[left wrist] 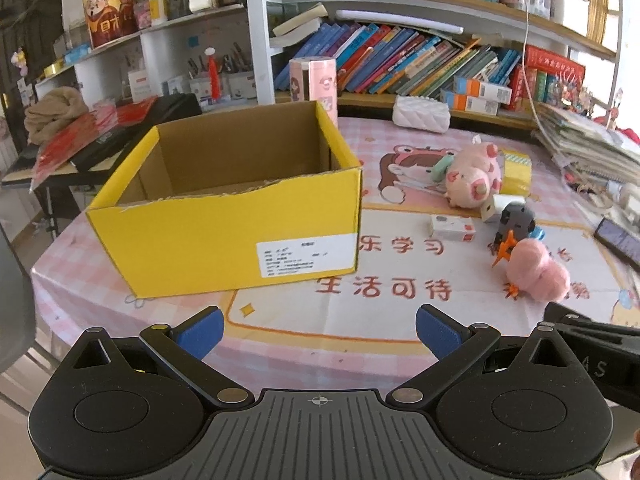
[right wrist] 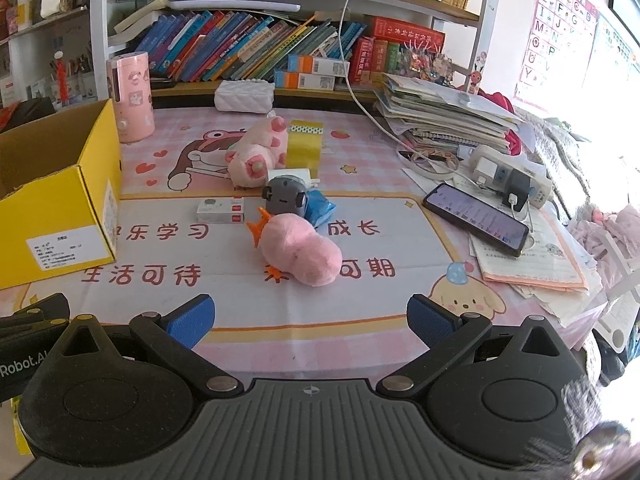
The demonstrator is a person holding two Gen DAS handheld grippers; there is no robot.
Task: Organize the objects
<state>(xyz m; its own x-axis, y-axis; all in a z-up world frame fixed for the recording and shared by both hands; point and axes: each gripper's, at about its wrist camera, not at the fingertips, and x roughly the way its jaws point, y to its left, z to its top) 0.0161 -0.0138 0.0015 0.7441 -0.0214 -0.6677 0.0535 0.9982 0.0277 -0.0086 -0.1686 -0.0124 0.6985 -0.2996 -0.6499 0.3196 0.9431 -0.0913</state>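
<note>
left gripper: left gripper (left wrist: 319, 330) low over the near table edge, blue pads (left wrist: 202, 332) wide apart, nothing between them. Faces the yellow box.
right gripper: right gripper (right wrist: 310, 322) also at the near edge, blue pads (right wrist: 191, 320) spread wide, holding nothing. Faces the toy cluster.
yellow box: yellow box (left wrist: 224, 236) stands open-topped on the left part of the table, white label on its near face, top edge torn ragged. Inside looks bare as far as visible; floor is partly hidden.
pink bird plush: pink bird plush (right wrist: 300, 250) lies on its side mid-table, orange beak and feet showing, closest item to the right gripper.
grey robot toy: grey robot toy (right wrist: 285, 197) sits just behind the bird plush, touching or nearly so; can't tell which.
blue packet: blue packet (right wrist: 319, 209) just right of the grey toy, partly behind the plush.
white small box: white small box (right wrist: 221, 210) lies flat left of the grey toy, between the cluster and the yellow box.
pig plush: pig plush (right wrist: 258, 152) lies further back, feet toward the camera.
yellow-green pack: yellow-green pack (right wrist: 305, 146) just right of the pig plush, touching it.
pink canister: pink canister (right wrist: 130, 96) upright behind the yellow box's far right corner.
phone: phone (right wrist: 476, 218) flat at the right side, screen lit, cable plugged in, resting on papers.
table mat: table mat (right wrist: 360, 296) pink, cartoon print, covers the table.
</note>
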